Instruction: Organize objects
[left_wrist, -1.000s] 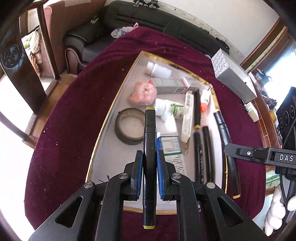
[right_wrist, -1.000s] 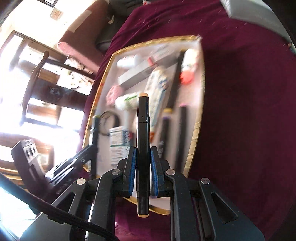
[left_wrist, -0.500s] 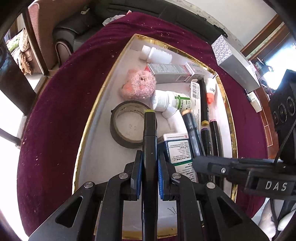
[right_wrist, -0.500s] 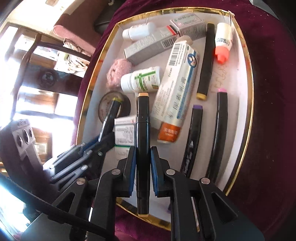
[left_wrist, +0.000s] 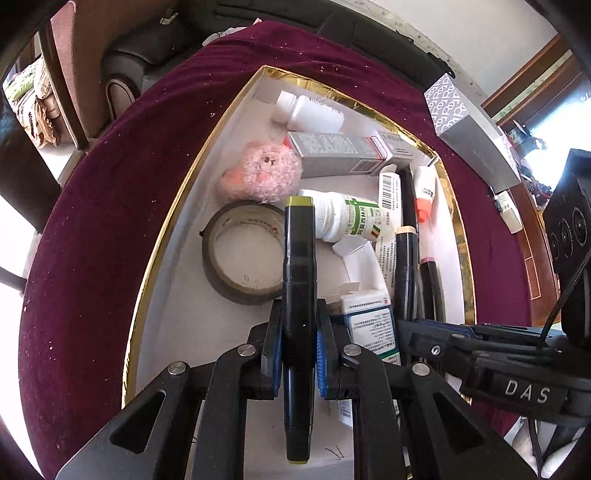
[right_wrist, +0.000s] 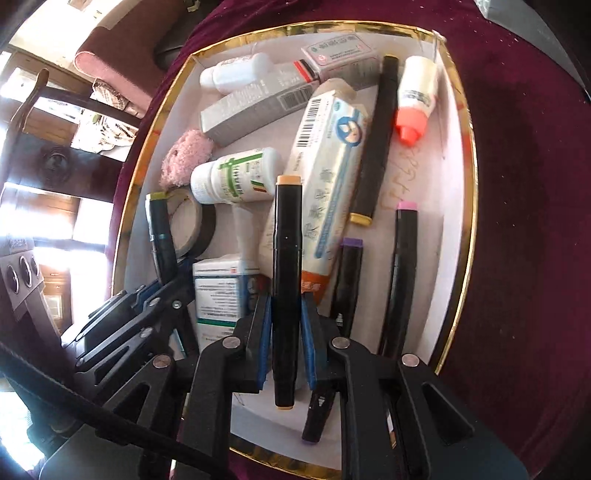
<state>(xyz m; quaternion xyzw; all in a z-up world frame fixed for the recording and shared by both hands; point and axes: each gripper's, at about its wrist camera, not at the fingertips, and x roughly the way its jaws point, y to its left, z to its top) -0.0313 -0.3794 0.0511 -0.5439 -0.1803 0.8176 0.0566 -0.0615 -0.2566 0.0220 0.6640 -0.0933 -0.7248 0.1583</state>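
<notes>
- Left gripper (left_wrist: 299, 350) clamps a black marker with olive-yellow end caps (left_wrist: 299, 258) above the gold-rimmed white tray (left_wrist: 162, 236).
- Right gripper (right_wrist: 287, 332) clamps a black marker with pale orange end caps (right_wrist: 287, 258) above the same tray.

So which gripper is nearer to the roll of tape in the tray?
Left. The left gripper holds its marker just beside the tape roll; the right gripper is farther off, beyond the medicine box.
</notes>
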